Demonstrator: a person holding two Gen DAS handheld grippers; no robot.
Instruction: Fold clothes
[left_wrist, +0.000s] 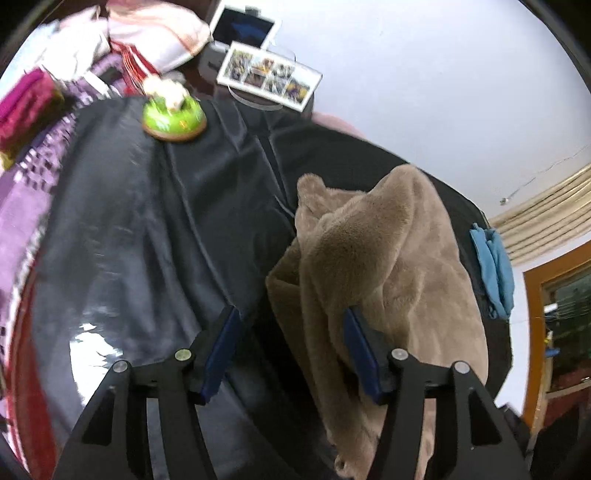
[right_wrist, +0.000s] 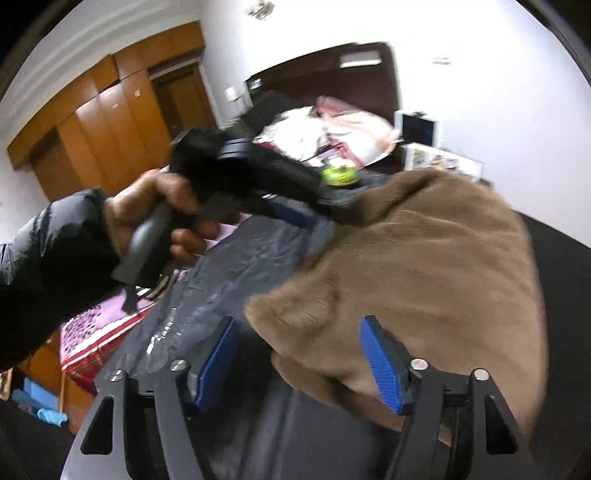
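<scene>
- No text, label, brand, number or sign can be read in either view.
- Pictures are shown on the white photo card (left_wrist: 269, 75), but no lettering on it can be made out.

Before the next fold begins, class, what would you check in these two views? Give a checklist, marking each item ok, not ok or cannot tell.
1. Left hand-held gripper open, clamping nothing: ok.
2. Right hand-held gripper open, fabric edge between the jaws, unpinched: ok.
3. Brown fleece garment lying flat: not ok, bunched.
4. Shiny black sheet bare left of the garment: ok.
5. Round green toy apart from the garment: ok.
6. Garment fully on the sheet: cannot tell.
</scene>
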